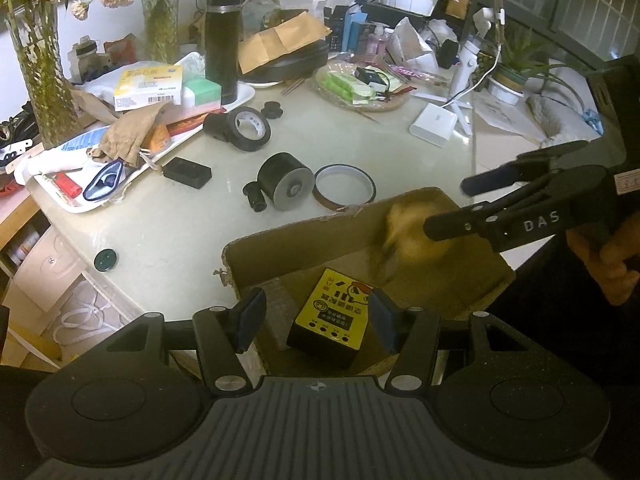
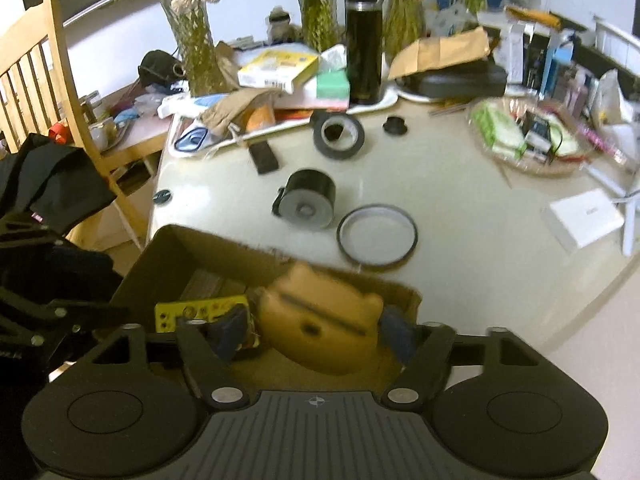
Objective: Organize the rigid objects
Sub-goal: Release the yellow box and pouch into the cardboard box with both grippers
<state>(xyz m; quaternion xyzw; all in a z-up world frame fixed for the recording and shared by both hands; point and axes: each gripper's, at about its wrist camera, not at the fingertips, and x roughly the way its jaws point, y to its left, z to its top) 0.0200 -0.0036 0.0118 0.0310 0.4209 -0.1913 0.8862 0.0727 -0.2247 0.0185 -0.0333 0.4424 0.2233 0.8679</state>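
Right claw [image 2: 316, 330], spread wide, is pictured over the cardboard box [image 2: 160, 252] at the bench's near edge, a blurred tan bear-shaped object [image 2: 320, 320] loose between its pads. Judged light and stiff, it is best gripped across its flat sides. Left claw [image 1: 314, 320] is held half-open, empty.

The tan bear-shaped object [image 2: 324, 320] is smeared by motion in both views; in the left wrist view it is only a yellowish blur [image 1: 412, 232] over the cardboard box [image 1: 312, 236], and whether it touches the box floor cannot be told. The yellow-labelled black box [image 2: 200, 312] is mostly hidden behind a finger of the right hand-held gripper [image 2: 316, 330] in the right wrist view. Its label print is too small to read. The wicker tray [image 2: 532, 140] at the far side of the counter [image 2: 460, 196] is blurred.
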